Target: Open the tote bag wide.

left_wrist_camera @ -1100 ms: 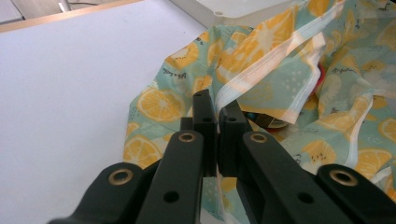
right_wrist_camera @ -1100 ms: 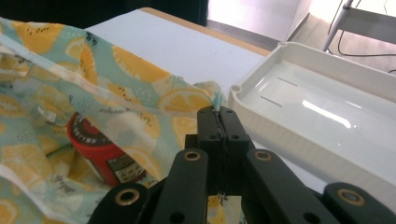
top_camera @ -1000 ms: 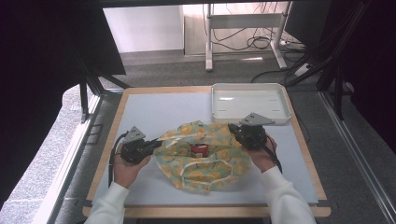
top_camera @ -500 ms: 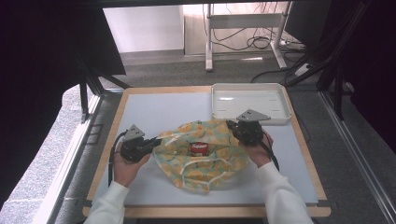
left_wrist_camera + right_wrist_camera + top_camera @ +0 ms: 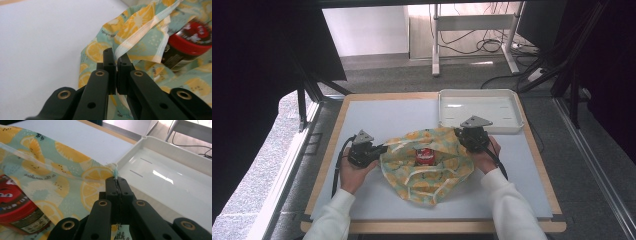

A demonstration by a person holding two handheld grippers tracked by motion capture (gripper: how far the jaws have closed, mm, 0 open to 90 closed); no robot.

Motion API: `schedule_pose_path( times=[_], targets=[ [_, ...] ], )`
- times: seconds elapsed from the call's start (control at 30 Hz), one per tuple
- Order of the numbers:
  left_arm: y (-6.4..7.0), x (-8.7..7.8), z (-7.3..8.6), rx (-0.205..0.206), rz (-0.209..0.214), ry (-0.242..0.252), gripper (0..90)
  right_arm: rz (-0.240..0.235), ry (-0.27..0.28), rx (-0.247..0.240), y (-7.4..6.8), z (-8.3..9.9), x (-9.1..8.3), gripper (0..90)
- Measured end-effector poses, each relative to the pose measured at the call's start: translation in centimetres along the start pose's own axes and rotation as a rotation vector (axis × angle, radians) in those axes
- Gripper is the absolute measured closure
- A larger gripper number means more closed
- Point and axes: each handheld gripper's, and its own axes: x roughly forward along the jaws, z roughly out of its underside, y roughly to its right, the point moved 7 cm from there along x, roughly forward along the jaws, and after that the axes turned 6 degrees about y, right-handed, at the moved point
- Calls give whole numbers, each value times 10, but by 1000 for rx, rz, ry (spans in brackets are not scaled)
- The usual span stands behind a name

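Cloth [image 5: 432, 165] is pinched thinly at left and right by both closed grippers [image 5: 116, 58] [image 5: 117, 179]; a slipped hem could topple the jar [image 5: 424, 156]

the cloth [image 5: 432, 165] is pale teal, printed all over with yellow and orange lemon slices and small black lettering, with a lighter band along its hem. the jar [image 5: 424, 156] on it has a red lid and a dark label. the tray [image 5: 479, 100] is white. the tabletop [image 5: 377, 117] is pale grey-white with a light wooden edge. each hand-held gripper [image 5: 116, 58] [image 5: 116, 182] is black with brass-coloured rivets.
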Motion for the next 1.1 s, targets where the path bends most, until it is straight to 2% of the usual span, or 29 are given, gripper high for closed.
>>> schedule_pose_path(
  times=[0.17,0.4,0.63,0.8,0.97,1.1],
  targets=[
    [-3,7,8,-14,-5,-29,887,-8,-40,-4,-3,17,7,885],
    [-2,16,13,-23,-2,-51,887,-17,-91,3,-2,32,15,886],
    [-1,30,22,-30,-2,-99,887,-28,-140,14,-3,47,23,885],
    [-2,34,27,-37,-6,-118,886,-58,-169,40,-3,55,25,885],
    [-1,42,35,-33,-8,-159,885,-66,-186,37,-4,60,27,884],
    [-1,42,36,-32,-6,-165,884,-67,-190,38,-3,63,28,884]
  ],
)
